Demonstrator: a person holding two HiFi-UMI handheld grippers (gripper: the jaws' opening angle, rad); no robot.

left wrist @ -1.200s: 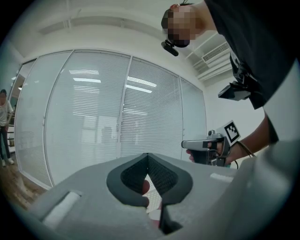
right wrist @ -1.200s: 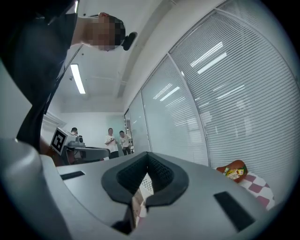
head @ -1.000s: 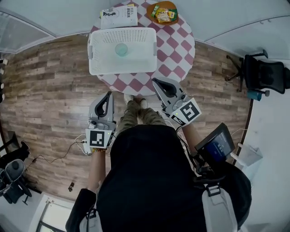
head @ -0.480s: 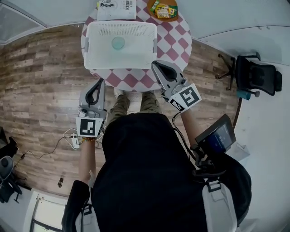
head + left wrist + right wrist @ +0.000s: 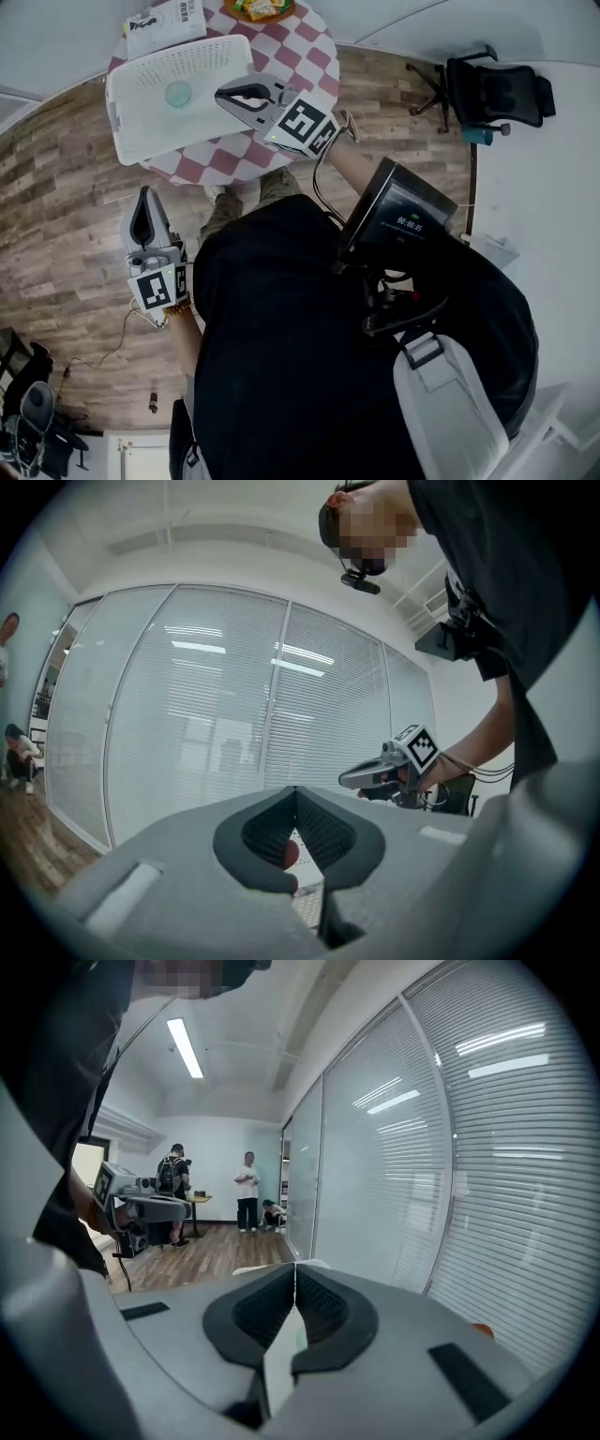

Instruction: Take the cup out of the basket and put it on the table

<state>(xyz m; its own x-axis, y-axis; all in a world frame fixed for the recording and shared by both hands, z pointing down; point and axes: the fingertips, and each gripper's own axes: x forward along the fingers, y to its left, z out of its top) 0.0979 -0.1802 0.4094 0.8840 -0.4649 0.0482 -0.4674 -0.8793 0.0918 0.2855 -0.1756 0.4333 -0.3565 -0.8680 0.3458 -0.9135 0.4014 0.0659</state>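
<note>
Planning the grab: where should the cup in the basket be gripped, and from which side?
Grip the cup by its rim from above, one jaw inside: it seems to stand upright in the basket, whose walls block a sideways reach.

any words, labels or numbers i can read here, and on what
Nothing reads clearly.
book cover: print too small to read.
screen on the person's chest: light characters, too blurred.
snack packets: print too small.
right gripper and left gripper cubes: square marker patterns, no letters.
</note>
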